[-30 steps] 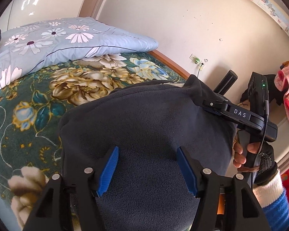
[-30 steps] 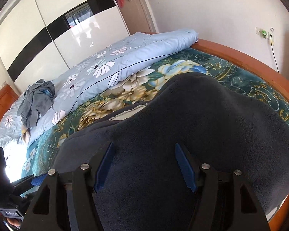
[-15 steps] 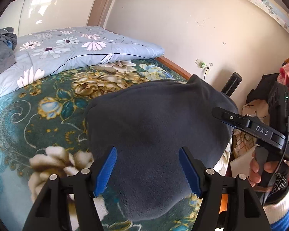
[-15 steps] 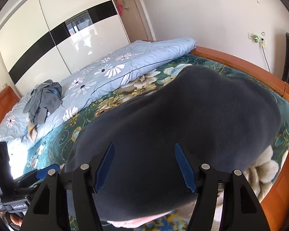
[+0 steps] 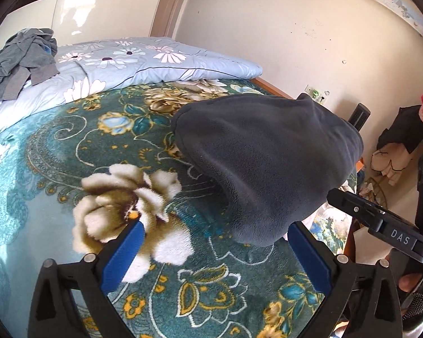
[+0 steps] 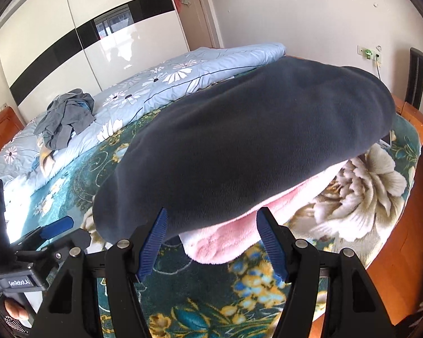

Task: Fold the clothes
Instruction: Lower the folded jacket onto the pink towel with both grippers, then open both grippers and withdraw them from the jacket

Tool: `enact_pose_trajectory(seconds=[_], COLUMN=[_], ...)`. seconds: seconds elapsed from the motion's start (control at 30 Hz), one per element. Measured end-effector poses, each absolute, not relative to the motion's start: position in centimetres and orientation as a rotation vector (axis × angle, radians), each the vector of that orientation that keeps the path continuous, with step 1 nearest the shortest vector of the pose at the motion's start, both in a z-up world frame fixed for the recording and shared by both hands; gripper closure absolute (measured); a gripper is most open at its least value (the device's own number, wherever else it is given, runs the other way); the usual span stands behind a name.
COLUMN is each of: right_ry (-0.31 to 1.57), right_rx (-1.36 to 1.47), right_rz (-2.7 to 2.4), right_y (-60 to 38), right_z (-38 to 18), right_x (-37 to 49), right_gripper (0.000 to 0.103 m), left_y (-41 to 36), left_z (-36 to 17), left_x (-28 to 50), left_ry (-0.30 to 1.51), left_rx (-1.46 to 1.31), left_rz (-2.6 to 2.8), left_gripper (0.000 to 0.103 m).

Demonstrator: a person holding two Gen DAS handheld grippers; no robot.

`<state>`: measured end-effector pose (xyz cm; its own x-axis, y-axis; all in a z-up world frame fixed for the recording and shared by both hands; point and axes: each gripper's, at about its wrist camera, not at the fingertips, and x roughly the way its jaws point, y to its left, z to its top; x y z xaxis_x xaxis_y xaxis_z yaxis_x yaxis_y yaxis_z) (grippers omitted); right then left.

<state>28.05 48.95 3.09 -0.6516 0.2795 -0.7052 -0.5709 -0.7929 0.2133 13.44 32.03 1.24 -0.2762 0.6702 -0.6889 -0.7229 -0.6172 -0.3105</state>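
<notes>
Lying folded near the bed's foot corner, the dark fleece garment covers a pink one; both claws, left and right, gape empty; crumpled grey clothes remain unfolded.

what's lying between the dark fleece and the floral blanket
A pink fleece piece, sandwiched under the dark fleece on the floral blanket; right wrist view shows it.

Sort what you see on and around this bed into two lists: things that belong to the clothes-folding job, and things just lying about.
Job:
dark fleece garment
pink garment beneath it
crumpled grey clothes
left gripper
right gripper

Lying about:
blue daisy quilt
floral blanket
wall socket
</notes>
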Motion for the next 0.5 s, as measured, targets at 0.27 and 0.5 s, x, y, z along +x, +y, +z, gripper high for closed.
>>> enact_pose_trajectory(seconds=[0.27, 0.5], right_ry=[0.53, 0.521], right_rx=[-0.924, -0.914], right_rz=[2.384, 2.374], right_y=[46.0, 44.3], right_z=[1.9, 1.1], right_x=[28.7, 29.1], right_gripper=[0.02, 0.008], left_y=[30.5, 29.7], left_z=[0.2, 0.5], left_x=[14.2, 14.2], left_ry=[0.156, 0.145], left_rx=[-1.009, -0.989], left_rz=[2.033, 2.069], left_gripper=[0.0, 0.0])
